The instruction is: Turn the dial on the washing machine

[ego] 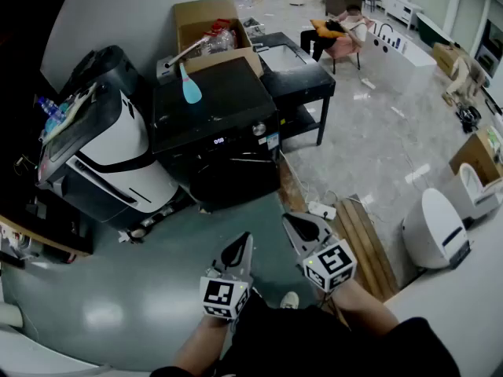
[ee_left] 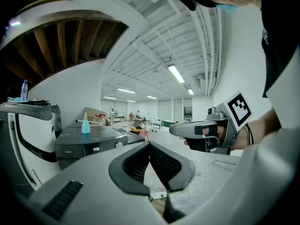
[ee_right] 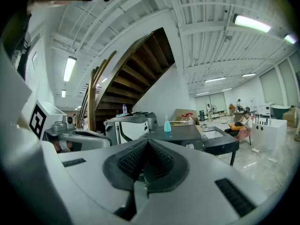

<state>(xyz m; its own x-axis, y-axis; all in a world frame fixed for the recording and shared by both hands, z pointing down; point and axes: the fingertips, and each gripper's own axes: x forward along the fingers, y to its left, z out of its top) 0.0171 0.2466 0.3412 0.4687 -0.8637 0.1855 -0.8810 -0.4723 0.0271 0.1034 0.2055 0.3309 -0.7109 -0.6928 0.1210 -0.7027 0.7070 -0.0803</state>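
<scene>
The black washing machine (ego: 212, 124) stands across the floor ahead of me, with a lit display and a round silver dial (ego: 258, 129) on its front panel. A teal bottle (ego: 191, 91) lies on its lid. Both grippers are held low near my body, well short of the machine. The left gripper (ego: 246, 237) is shut and holds nothing; its pads meet in the left gripper view (ee_left: 149, 143), where the dial (ee_left: 118, 144) shows far off. The right gripper (ego: 288, 217) is shut and empty too (ee_right: 147, 140), with the dial (ee_right: 190, 146) small beyond it.
A white and black appliance (ego: 102, 155) stands left of the washer. A cardboard box (ego: 206, 22) is behind it, and a black table with a sink (ego: 295, 69) to its right. A power strip (ego: 321, 209) and wooden planks (ego: 365, 242) lie on the floor. White toilets (ego: 436, 226) stand at right.
</scene>
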